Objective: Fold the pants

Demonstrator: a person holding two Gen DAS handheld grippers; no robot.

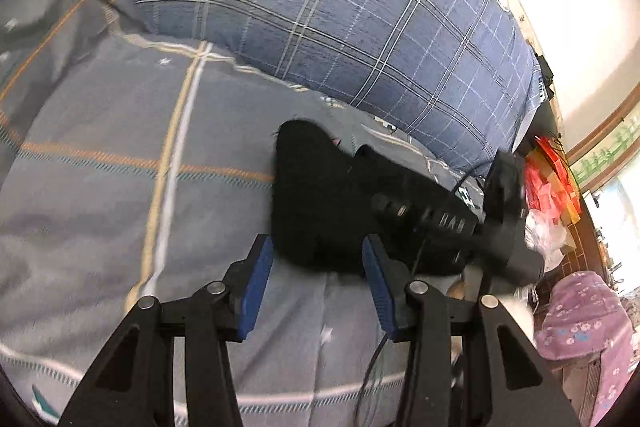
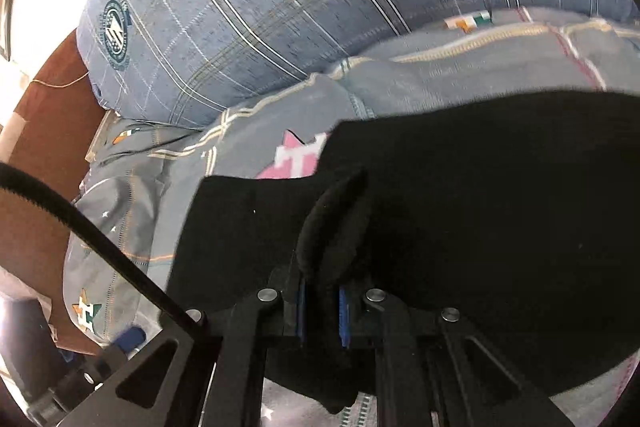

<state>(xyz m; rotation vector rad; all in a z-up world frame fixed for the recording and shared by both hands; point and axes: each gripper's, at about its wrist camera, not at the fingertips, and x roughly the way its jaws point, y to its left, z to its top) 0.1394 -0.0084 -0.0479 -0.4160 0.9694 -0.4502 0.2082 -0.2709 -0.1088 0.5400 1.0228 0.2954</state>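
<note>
The black pants (image 2: 460,227) lie bunched on a bed, on a grey quilt (image 1: 120,155) crossed by orange, cream and white lines and dotted with small stars. In the right wrist view they fill the lower right of the picture, and a rolled fold of their dark cloth rises between the blue pads (image 2: 344,319) of the right gripper (image 2: 322,311). Its jaws stand nearly together and pinch that fold, so the pants are held there.

In the left wrist view the pants (image 1: 316,195) show as a dark heap just ahead of the left gripper (image 1: 318,267). Its jaws stand partly apart, blue pads (image 1: 256,291) facing each other, with the near edge of the cloth at the fingertips; whether the pads touch it cannot be told, and nothing is clamped. To the right of the heap, the black body of the right gripper (image 1: 460,223) reaches in across the pants.

Behind the pants, a large blue plaid pillow (image 1: 320,7) lies along the quilt's far edge. Beyond the bed at the right are red bags (image 1: 552,179) and a pink flowered cloth (image 1: 588,315).
</note>
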